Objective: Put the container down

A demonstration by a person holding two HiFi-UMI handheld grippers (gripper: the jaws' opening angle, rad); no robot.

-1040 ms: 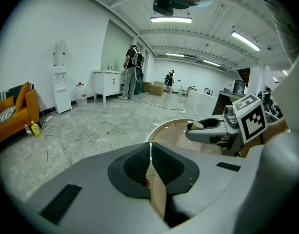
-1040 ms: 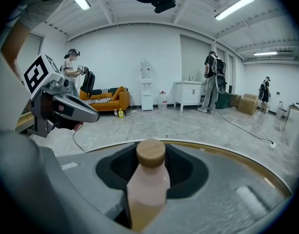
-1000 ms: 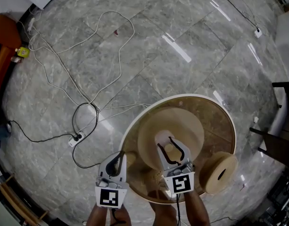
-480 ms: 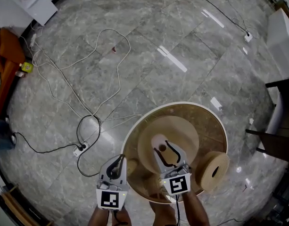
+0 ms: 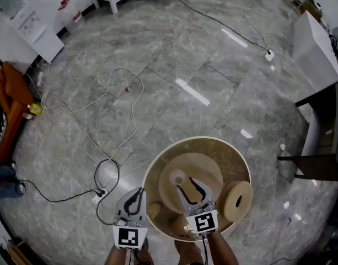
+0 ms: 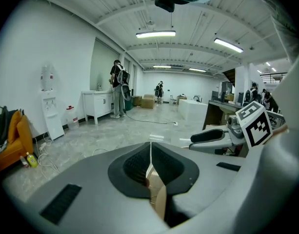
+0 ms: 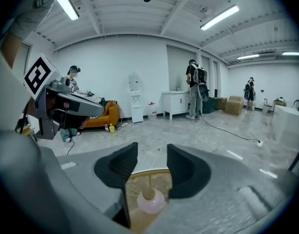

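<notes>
The container (image 5: pixel 178 176) is a small pale pink round pot with a tan top. It stands on the round glass table (image 5: pixel 157 160). My right gripper (image 5: pixel 188 185) hovers just behind it, open, its pads clear of the pot. From the right gripper view the container (image 7: pixel 149 200) sits below and beyond the gap of my right gripper (image 7: pixel 150 154). My left gripper (image 5: pixel 139 194) is shut and empty at the table's left rim. In the left gripper view my left gripper (image 6: pixel 150 152) has its pads together, with tan wood showing beneath.
Under the glass lies a wide wooden disc (image 5: pixel 204 167). A round wooden stool (image 5: pixel 235 200) stands at the table's right. Cables and a power strip (image 5: pixel 98 195) lie on the marble floor to the left. Dark furniture (image 5: pixel 312 167) stands at the right. People (image 7: pixel 195 89) stand far off.
The right gripper's jaws, which were around the container, have let it go and drawn back toward me. The container stays on the table. The head view has pulled back.
</notes>
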